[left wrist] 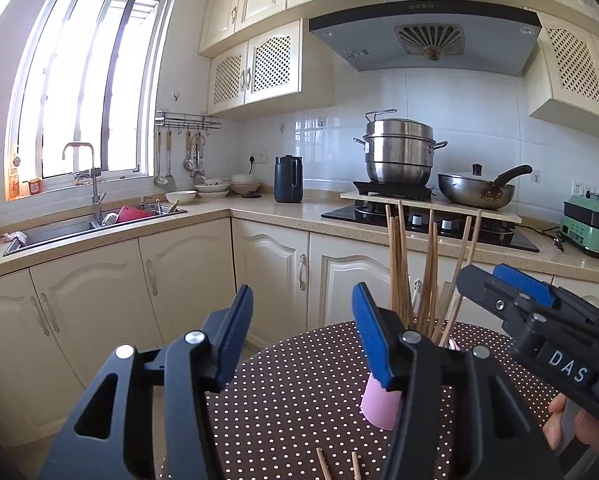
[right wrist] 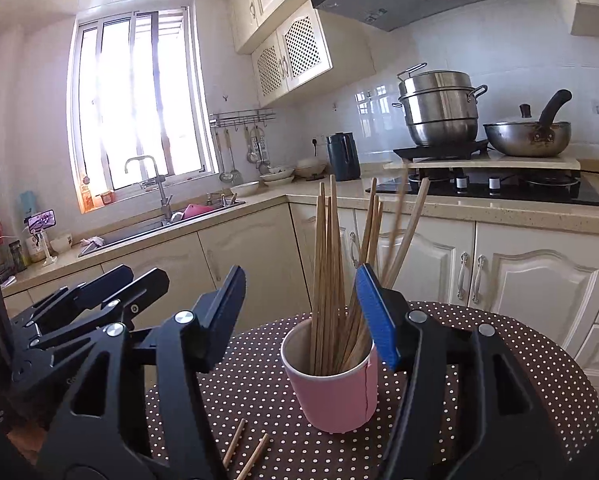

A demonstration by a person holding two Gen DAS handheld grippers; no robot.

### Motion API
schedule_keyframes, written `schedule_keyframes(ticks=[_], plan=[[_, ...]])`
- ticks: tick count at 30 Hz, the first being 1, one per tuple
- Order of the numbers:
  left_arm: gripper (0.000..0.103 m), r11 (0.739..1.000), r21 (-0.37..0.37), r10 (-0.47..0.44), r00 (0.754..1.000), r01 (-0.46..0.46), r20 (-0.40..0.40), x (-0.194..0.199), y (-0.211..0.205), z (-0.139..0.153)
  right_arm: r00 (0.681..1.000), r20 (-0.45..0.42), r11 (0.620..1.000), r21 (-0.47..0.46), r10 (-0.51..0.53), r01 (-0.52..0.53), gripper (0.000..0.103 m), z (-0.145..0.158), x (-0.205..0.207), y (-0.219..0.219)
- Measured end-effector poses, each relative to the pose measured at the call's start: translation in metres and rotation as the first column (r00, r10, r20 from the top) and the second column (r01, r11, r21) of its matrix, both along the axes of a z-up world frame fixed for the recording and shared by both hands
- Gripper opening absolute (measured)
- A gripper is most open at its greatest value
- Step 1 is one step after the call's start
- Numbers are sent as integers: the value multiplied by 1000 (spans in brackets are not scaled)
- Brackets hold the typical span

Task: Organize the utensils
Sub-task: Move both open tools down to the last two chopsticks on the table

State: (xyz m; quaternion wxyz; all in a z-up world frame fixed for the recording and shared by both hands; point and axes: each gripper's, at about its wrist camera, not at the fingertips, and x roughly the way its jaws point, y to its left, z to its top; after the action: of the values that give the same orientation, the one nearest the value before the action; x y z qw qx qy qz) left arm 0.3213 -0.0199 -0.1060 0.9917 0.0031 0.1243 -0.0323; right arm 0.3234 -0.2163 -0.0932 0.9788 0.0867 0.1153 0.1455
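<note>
A pink cup (right wrist: 337, 394) stands on a small round table with a brown polka-dot cloth (right wrist: 499, 344). Several wooden chopsticks (right wrist: 331, 280) stand upright in it. Two loose chopsticks (right wrist: 243, 450) lie on the cloth in front of the cup. My right gripper (right wrist: 299, 320) is open and empty, its fingertips above and either side of the cup. My left gripper (left wrist: 303, 332) is open and empty, left of the cup (left wrist: 379, 404), which its right finger partly hides. The right gripper also shows in the left wrist view (left wrist: 511, 292). The loose chopsticks show at the bottom there (left wrist: 339, 466).
Cream kitchen cabinets (left wrist: 179, 280) run behind the table. A sink (left wrist: 79, 228) holds dishes at the left. A steel steamer pot (left wrist: 399, 152) and a wok (left wrist: 475, 190) sit on the stove (left wrist: 439, 224). A dark kettle (left wrist: 288, 179) stands on the counter.
</note>
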Motion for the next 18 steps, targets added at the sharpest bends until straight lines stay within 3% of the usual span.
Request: schedule_keyframes(ticks=[10, 18], plan=[[51, 1000, -12, -12, 1000, 12, 19, -40, 8, 12, 999, 28, 998, -58, 22, -21, 58, 16, -40, 12], [52, 998, -18, -69, 992, 67, -102, -48, 9, -2, 996, -74, 992, -119, 43, -52, 59, 3, -55, 23]])
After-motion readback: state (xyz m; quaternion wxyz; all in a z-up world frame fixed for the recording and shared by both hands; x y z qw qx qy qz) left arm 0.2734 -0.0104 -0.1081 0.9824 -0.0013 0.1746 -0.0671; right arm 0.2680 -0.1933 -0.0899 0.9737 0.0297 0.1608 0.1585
